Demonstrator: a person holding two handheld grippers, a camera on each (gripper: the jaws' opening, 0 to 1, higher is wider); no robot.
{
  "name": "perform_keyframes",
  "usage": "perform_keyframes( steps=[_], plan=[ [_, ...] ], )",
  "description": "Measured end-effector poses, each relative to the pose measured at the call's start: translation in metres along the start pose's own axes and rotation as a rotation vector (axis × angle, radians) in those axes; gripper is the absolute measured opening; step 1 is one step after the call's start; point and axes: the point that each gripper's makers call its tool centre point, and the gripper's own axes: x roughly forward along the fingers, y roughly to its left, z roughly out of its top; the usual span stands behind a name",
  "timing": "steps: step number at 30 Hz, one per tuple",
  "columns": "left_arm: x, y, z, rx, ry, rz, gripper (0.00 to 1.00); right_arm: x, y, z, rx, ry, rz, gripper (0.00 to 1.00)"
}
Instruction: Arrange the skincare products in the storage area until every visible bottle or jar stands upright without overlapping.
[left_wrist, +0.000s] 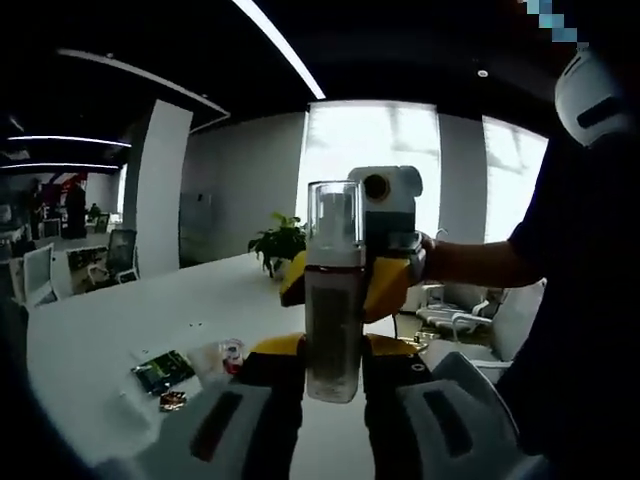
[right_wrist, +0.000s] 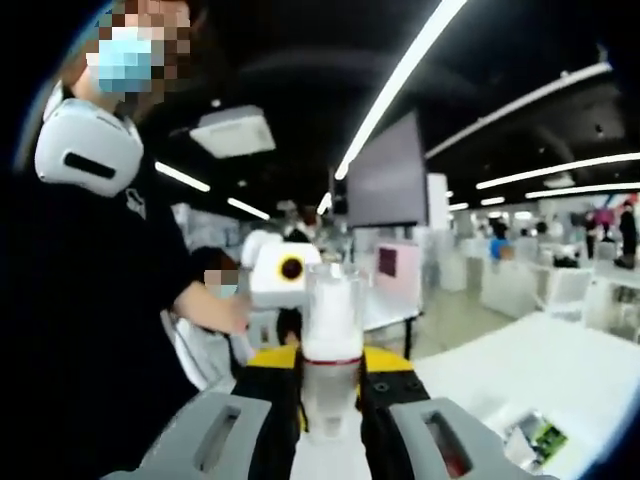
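- The tall clear plastic bottle with the see-through cap (left_wrist: 333, 300) is up in the air, well above the white tabletop (left_wrist: 110, 340), standing upright with its long axis running straight up between the jaws.
- In the left gripper view, the left gripper (left_wrist: 333, 385) has its jaws closed in against the lower body of the bottle, one on each side: clamped on it.
- In the same view the right gripper (left_wrist: 345, 285) comes in from behind the bottle, its yellow-tipped jaws flanking the bottle's middle, just under the cap band.
- Flip to the right gripper view: the bottle (right_wrist: 331, 345) rises dead centre, and the right gripper (right_wrist: 330, 405) has its jaws snug on either side of the lower body. They look clamped too, so this is a two-handed hold.
- Both grippers are at the bottle; the left holds lower, the right a little higher, facing each other across it.
- Below and to the left of the bottle, on the tabletop, lie a dark green packet (left_wrist: 162, 371) and a small red-and-white jar (left_wrist: 232, 353), well apart from the bottle.
- My call: the bottle is already vertical, so the coming move is a straight lowering onto bare tabletop beside that jar, after one gripper lets go.
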Motion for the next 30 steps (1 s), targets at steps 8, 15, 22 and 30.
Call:
perform_keyframes(
  steps=[8,15,22,30],
  plan=[
    [-0.004,0.005,-0.014,-0.03,0.038,0.052,0.53,0.002,-0.002,-0.011,0.015,0.003,-0.013,0.14],
    [-0.009,0.011,-0.023,-0.046,0.062,0.094,0.74,0.001,0.001,-0.013,0.021,0.001,-0.023,0.14],
    [-0.013,0.015,-0.039,-0.064,0.126,0.123,0.91,-0.001,0.004,-0.017,0.032,0.008,-0.028,0.14],
    [-0.02,0.022,-0.049,-0.099,0.155,0.168,0.97,0.0,0.006,-0.022,0.057,-0.003,-0.034,0.14]
  ],
)
